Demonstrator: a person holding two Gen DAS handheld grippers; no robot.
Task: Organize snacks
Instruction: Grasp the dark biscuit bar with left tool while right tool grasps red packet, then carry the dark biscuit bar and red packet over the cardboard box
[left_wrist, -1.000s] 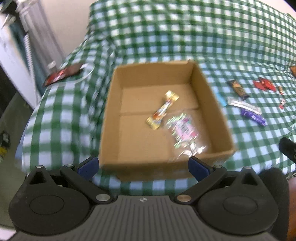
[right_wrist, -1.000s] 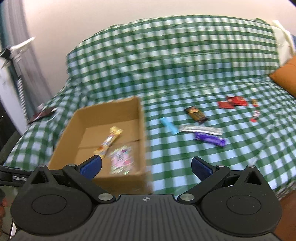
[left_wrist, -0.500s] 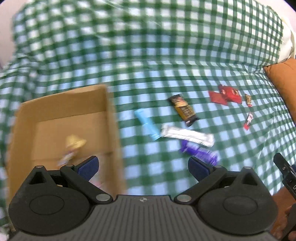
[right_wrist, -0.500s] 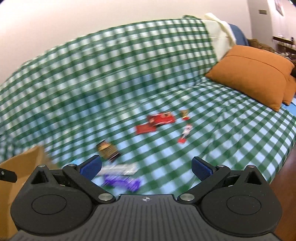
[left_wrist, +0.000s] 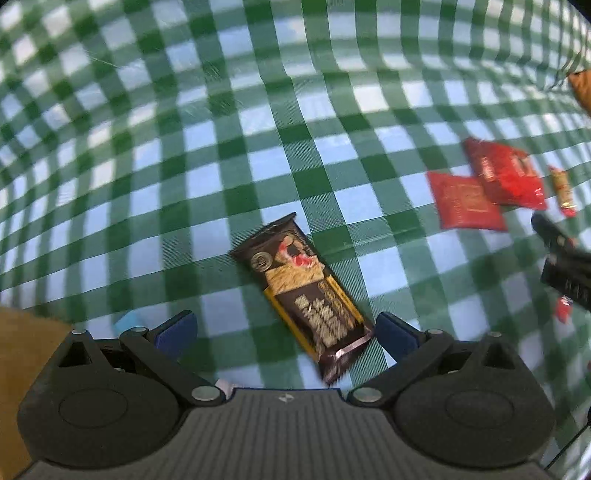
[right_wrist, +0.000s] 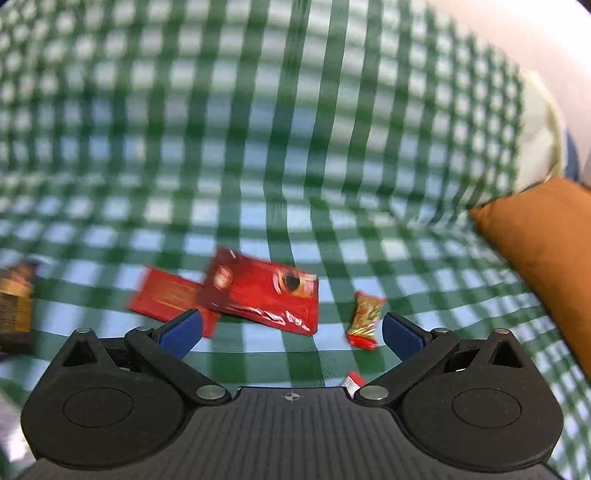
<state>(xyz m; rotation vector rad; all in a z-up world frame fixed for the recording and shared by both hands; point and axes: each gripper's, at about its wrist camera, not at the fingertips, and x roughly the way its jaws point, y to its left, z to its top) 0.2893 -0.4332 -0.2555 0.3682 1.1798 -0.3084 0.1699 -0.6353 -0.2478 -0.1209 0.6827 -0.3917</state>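
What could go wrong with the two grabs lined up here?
The two red packets overlap, so the open right gripper may lift both or drag one. The dark snack bar lies diagonally across the open left gripper, so closing could pinch only a corner. Both views are blurred, suggesting fast motion.

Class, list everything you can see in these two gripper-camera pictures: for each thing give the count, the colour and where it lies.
Chocolate bar: one, dark brown and gold, on the cloth between the left jaws.
Red packets: two, red, overlapping, ahead of the right jaws.
Small sweet: one, red and gold, beside the right packet.
Checked cloth: one, green and white, under everything.
Cushion: one, orange, far right.
Cardboard box: one corner, brown, lower left.
Left gripper: black, blue pads, open.
Right gripper: black, blue pads, open.
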